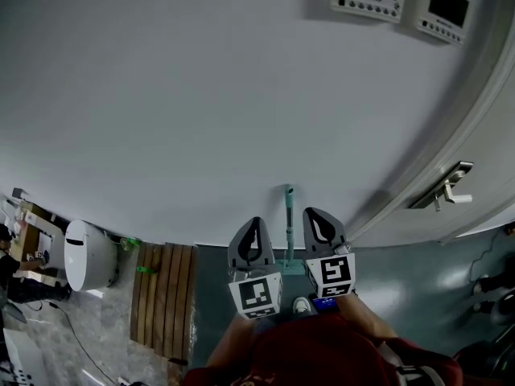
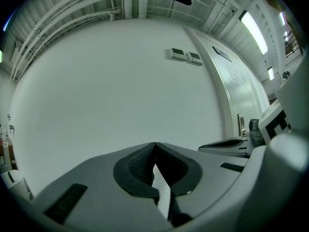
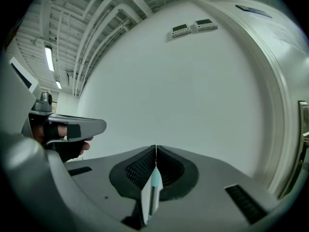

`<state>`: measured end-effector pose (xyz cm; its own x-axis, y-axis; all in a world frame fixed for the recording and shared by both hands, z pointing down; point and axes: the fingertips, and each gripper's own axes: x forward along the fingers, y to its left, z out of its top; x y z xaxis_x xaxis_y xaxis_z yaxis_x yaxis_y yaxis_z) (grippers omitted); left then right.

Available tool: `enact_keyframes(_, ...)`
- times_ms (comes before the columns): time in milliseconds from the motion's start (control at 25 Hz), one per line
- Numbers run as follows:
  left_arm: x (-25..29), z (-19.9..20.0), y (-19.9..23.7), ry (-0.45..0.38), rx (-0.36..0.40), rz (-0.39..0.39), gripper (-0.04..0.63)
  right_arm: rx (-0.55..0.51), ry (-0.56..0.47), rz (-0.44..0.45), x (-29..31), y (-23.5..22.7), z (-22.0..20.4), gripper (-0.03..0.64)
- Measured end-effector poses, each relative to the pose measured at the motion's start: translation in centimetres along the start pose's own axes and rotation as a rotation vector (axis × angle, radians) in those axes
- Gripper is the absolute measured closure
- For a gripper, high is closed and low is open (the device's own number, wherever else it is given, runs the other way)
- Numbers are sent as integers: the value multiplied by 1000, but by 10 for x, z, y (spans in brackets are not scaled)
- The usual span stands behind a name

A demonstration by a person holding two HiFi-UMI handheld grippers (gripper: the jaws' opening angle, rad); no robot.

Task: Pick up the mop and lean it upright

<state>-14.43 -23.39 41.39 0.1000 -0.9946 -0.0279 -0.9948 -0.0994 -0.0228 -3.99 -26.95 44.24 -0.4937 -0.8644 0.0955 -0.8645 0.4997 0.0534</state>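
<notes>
Closed and empty, left gripper [image 1: 256, 222] and right gripper [image 1: 315, 212] flank the slim teal mop [image 1: 288, 223] just ahead, which could slip sideways unheld.

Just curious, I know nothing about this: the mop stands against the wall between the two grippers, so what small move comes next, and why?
Probably draw both grippers back, clear of the mop. It already leans upright on the white wall, and the left gripper and right gripper flank it with jaws shut on nothing, so nothing seems left to grasp.
</notes>
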Motion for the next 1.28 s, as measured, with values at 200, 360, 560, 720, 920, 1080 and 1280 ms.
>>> enact_keyframes(200, 7, 4, 3, -13, -19, -18, 583, 7, 23, -9, 12, 2, -9, 597)
enact_keyframes(360, 7, 5, 4, -13, -16, -27, 583, 35, 50, -5, 25, 3, -23, 595)
enact_keyframes(560, 3, 6, 8, -17, -18, -21, 583, 49, 108, 8, 47, 5, -42, 472)
enact_keyframes(720, 2, 6, 13, -12, -8, -11, 583, 20, 146, 4, 69, 6, -59, 472)
enact_keyframes(920, -1, 6, 17, -12, -2, -2, 583, -3, 180, -31, 89, 4, -75, 472)
enact_keyframes(1080, -1, 3, 23, -2, 13, 5, 583, -11, 187, -47, 98, 3, -77, 473)
enact_keyframes(1280, -4, -2, 27, 11, 7, 15, 583, 1, 185, -51, 97, 2, -78, 500)
